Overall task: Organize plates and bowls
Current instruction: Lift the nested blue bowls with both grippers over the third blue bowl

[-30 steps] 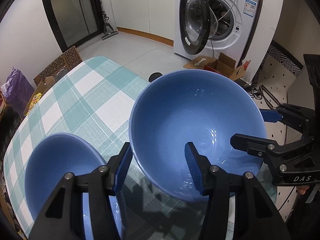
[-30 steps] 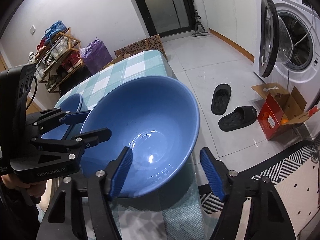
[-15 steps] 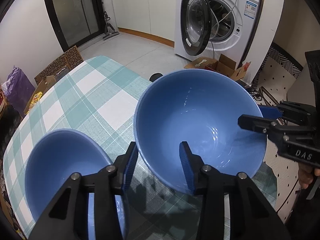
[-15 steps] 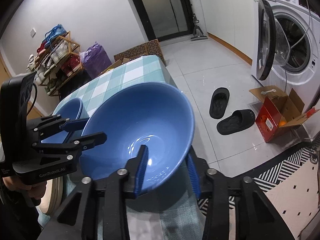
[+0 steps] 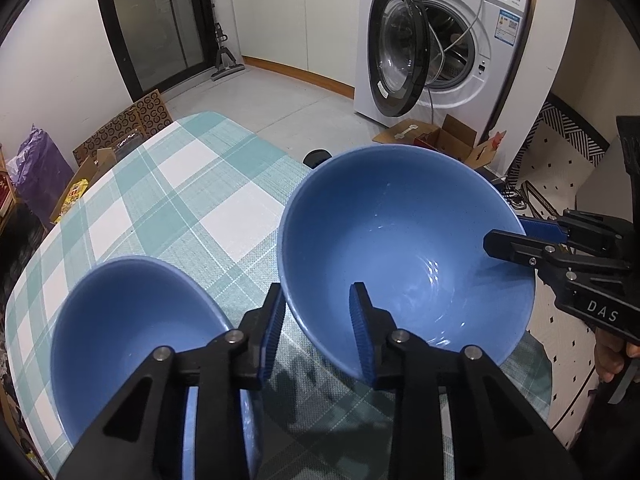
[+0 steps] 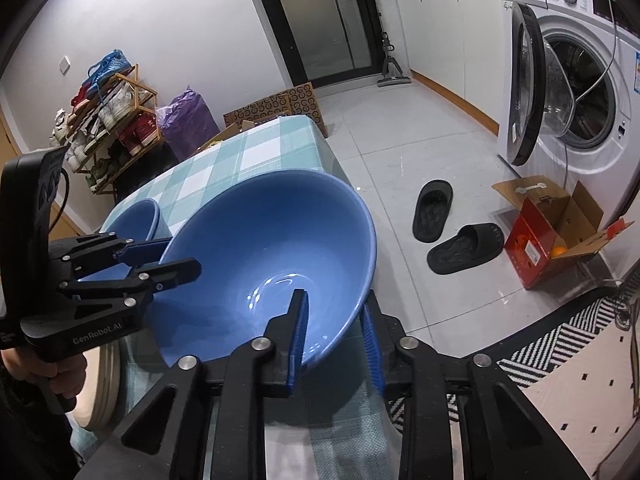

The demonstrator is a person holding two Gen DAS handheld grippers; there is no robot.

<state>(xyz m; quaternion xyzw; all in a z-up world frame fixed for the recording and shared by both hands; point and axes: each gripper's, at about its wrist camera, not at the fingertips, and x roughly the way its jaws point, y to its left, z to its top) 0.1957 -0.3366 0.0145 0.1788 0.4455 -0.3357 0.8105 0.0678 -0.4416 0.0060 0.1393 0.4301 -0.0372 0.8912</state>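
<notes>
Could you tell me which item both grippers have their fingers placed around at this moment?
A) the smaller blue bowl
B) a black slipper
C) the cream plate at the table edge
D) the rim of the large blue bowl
D: the left gripper and the right gripper each straddle the wall of the large blue bowl on opposite sides, jaws closing on it, while the smaller blue bowl sits untouched beside it.

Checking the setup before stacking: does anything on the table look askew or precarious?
Yes: the large blue bowl is tilted, its rim clamped on opposite sides by the closing left gripper and right gripper, and it reaches past the table edge. Nothing is spilled.
</notes>
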